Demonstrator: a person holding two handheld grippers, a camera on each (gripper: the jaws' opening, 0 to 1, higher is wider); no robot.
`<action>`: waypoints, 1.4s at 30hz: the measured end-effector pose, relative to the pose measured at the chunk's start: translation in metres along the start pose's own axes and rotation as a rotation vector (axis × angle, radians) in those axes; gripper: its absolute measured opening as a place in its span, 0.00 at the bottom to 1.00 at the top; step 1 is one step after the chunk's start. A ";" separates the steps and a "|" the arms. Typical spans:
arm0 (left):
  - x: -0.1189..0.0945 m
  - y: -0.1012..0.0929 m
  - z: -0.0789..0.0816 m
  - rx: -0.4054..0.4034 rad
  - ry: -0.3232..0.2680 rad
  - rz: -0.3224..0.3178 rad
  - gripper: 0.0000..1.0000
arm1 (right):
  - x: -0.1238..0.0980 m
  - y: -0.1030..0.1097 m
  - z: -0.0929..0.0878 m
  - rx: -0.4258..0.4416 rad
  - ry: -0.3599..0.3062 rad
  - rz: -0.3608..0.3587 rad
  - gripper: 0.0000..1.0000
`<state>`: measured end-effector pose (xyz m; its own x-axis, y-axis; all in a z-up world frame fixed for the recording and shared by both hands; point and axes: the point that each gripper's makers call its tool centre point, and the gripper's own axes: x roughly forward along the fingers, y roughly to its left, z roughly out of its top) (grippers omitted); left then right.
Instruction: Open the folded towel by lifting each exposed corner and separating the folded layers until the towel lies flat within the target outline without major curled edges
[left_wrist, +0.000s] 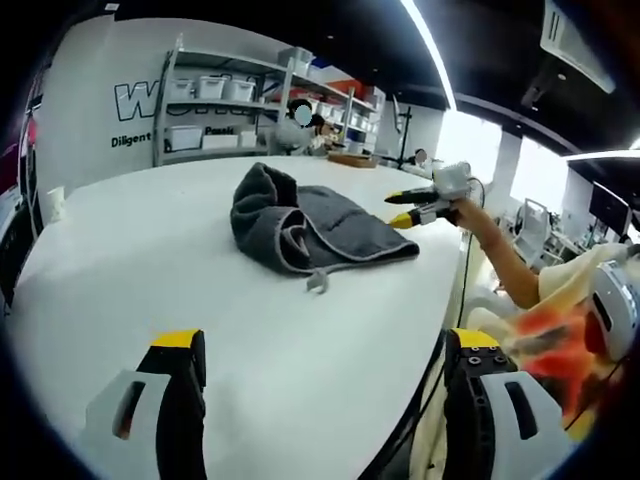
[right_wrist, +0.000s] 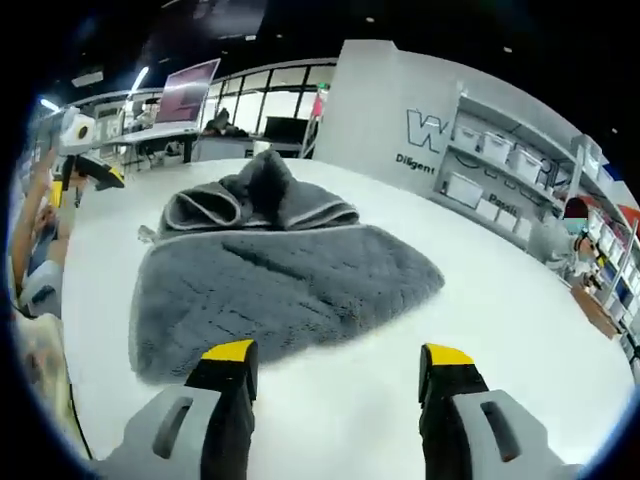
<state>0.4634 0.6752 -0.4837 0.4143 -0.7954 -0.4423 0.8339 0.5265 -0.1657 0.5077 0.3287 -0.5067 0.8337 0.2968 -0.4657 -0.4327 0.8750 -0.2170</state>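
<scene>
On the white table (right_wrist: 520, 300), grey towel (right_wrist: 285, 280) bunched. Right gripper (right_wrist: 338, 368) wide, empty, near flat edge; pinch one layer, peel slowly. Left gripper (left_wrist: 327, 352) wide.

My left gripper view looks from low over the near edge of the white round tabletop (left_wrist: 150, 260), facing the far metal shelving rack of white bins (left_wrist: 215, 100), well back from the crumpled dark grey towel (left_wrist: 305, 225). My right gripper view sits close over that towel (right_wrist: 280, 280), facing the opposite way. Both share towel, tabletop and shelving.
</scene>
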 end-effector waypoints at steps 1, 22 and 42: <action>0.000 0.000 0.000 0.000 0.001 -0.001 0.97 | -0.001 0.005 0.002 -0.001 -0.003 0.024 0.82; 0.001 -0.004 -0.002 0.005 0.009 -0.008 0.96 | -0.020 0.086 0.040 -0.102 0.012 0.227 0.99; -0.001 -0.006 0.000 0.014 0.008 -0.017 0.98 | -0.031 0.164 0.057 -0.225 -0.006 0.380 0.99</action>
<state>0.4584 0.6729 -0.4829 0.3973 -0.8017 -0.4466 0.8459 0.5086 -0.1605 0.4307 0.4847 -0.4791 0.6029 0.5843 -0.5432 -0.7721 0.5988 -0.2129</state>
